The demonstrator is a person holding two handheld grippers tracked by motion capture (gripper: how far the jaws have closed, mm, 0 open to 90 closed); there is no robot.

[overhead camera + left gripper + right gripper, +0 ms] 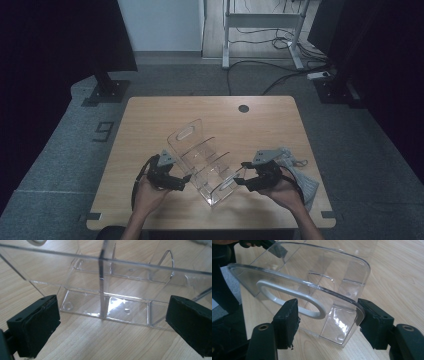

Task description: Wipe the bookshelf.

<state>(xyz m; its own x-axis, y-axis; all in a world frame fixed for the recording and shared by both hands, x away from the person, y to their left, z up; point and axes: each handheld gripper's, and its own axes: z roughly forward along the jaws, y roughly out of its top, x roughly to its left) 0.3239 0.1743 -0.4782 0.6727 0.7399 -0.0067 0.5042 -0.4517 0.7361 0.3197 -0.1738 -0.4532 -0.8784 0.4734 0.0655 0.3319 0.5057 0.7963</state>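
Observation:
A clear acrylic rack (200, 160) with several dividers lies tilted on the wooden table (150, 120). Its end panels have oval handle slots. My left gripper (184, 181) is at the rack's left side. In the left gripper view my left gripper (112, 307) is open, its jaws wide apart in front of the rack's base (107, 310) without touching it. My right gripper (240, 175) is at the rack's near right end. In the right gripper view my right gripper (328, 312) straddles the lower corner of the end panel (329, 305), with both pads against it.
A grey cloth (306, 181) lies on the table behind my right hand, near the right edge. A round cable hole (243, 108) sits at the table's far side. On the floor beyond stand a black stand base (106, 91) and a metal desk frame (260, 22).

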